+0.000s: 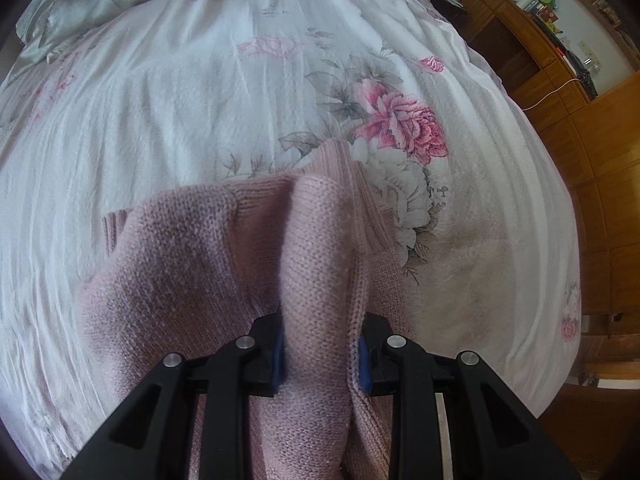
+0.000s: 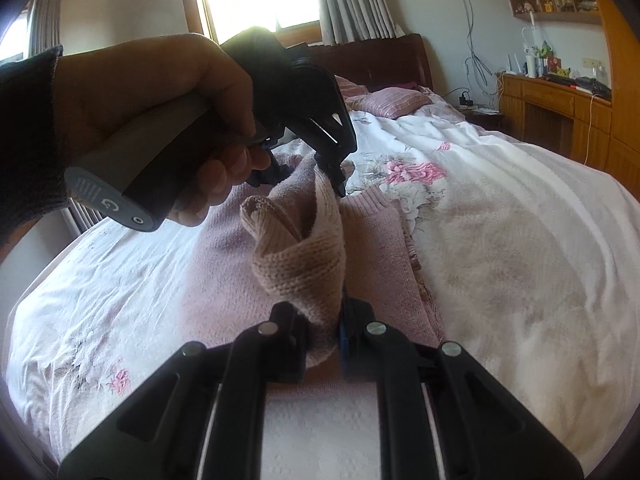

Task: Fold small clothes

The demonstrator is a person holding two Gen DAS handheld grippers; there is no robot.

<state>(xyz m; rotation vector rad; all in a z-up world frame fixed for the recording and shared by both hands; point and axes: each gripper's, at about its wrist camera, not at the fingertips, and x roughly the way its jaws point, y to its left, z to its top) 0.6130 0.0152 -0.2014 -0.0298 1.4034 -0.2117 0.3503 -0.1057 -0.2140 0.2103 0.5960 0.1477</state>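
Mid-fold: sweater (image 2: 280, 248) on the bed (image 2: 500, 240), one edge lifted. Left gripper (image 1: 322, 354) and right gripper (image 2: 324, 344) both clamped on bunched knit, jaws nearly closed. Next, probably: carry the edge across, lay flat, release.

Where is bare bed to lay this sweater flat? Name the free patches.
Bare floral bedspread lies beyond the pink sweater, up to the pillow, and right of it toward the wooden cabinets. The middle is crowded: both hand-held grippers pinch the sweater.
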